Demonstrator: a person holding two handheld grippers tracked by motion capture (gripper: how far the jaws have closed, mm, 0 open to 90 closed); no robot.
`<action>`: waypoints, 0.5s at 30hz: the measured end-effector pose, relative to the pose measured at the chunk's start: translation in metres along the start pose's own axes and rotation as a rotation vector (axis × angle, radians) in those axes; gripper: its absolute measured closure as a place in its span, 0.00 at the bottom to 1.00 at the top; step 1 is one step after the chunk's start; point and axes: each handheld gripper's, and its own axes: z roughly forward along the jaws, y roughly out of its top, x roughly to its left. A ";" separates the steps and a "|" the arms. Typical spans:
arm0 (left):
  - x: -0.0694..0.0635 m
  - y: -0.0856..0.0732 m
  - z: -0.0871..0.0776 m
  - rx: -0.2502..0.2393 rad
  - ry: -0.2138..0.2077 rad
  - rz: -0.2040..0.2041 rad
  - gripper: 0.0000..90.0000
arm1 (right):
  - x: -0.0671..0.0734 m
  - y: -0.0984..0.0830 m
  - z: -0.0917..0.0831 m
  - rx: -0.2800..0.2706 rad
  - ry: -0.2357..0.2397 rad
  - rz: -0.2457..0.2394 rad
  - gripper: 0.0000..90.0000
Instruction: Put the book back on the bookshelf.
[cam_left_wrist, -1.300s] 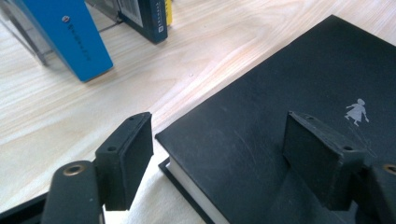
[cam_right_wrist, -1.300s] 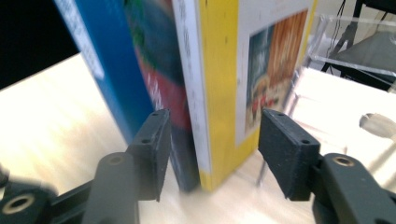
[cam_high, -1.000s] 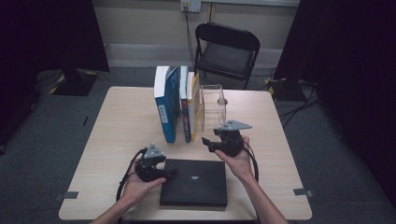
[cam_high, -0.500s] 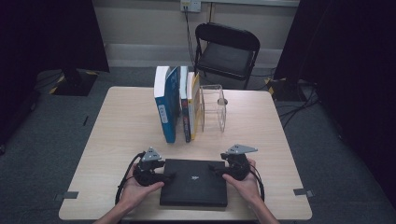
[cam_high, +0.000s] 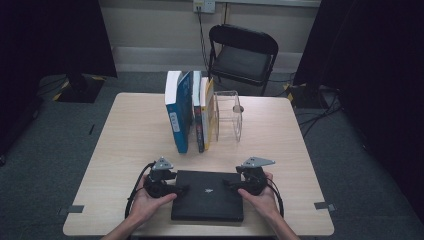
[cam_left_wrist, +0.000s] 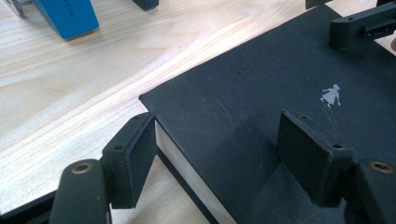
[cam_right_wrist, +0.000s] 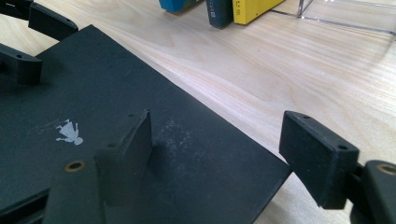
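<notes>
Up close, both tools, left (cam_left_wrist: 217, 161) and right (cam_right_wrist: 233, 161), straddle the black book's (cam_high: 207, 195) corners, jaws just opening, unclamped.

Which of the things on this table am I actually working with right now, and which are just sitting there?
In the job:
black book
left gripper, jaws open astride the book's corner
right gripper, jaws open astride its other near corner

Lying about:
upright books
clear holder
chair

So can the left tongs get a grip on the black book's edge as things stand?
Probably yes: the left tongs stand open astride the black book at its corner, one jaw above the cover, one beside the page edge, nothing between.
</notes>
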 end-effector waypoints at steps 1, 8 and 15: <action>0.000 0.000 0.001 -0.001 0.001 0.003 0.32 | 0.000 0.000 0.000 0.001 -0.001 -0.001 0.29; -0.002 0.007 0.006 -0.018 0.023 0.032 0.35 | 0.001 -0.002 -0.002 -0.005 -0.013 -0.004 0.30; -0.003 0.020 0.022 -0.024 -0.004 0.052 0.40 | -0.003 -0.012 -0.016 -0.011 -0.019 0.008 0.31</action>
